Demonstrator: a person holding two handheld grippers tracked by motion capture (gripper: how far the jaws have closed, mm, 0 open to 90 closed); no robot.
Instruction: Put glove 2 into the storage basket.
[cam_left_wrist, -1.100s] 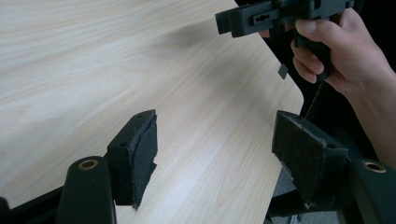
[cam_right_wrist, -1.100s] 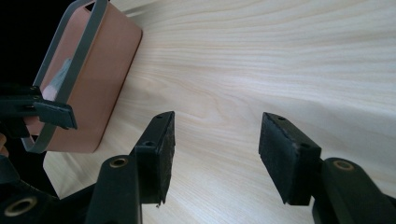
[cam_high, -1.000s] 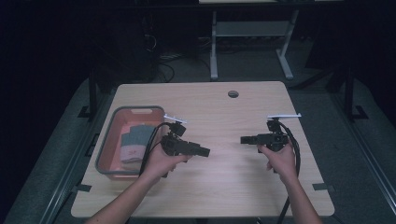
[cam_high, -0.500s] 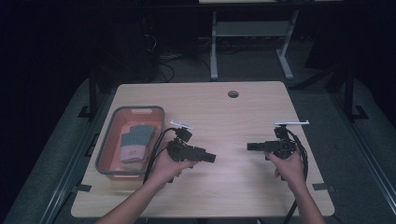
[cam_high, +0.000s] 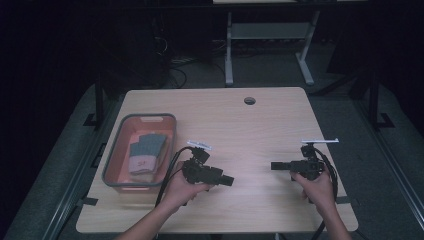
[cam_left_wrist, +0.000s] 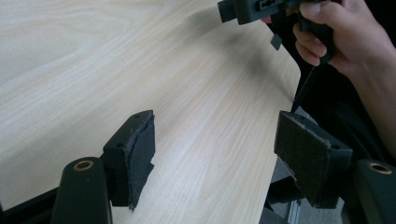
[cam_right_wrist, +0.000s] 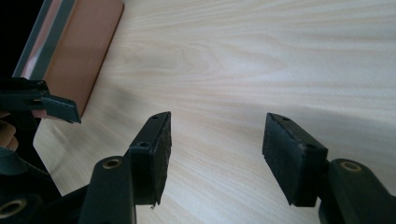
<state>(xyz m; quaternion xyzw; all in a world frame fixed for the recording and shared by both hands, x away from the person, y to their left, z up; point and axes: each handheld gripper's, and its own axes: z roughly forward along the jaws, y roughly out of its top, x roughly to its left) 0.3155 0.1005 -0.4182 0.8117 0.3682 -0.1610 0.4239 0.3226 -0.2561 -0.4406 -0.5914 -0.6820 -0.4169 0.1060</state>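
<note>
Both forearms come in over the near edge of the tabletop. The left hand holds the left gripper toward the near-left part, jaws pointing right and standing wide apart. The right hand holds the right gripper near the right edge, jaws pointing left, also spread with nothing between them.

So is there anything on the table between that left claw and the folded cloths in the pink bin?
Nothing visible lies loose on the table between them. The left claw is open, holds nothing and points away from the bin, toward the right claw. The bin's near wall is the only barrier: the cloths sit inside, so the claw would go over the rim.
</note>
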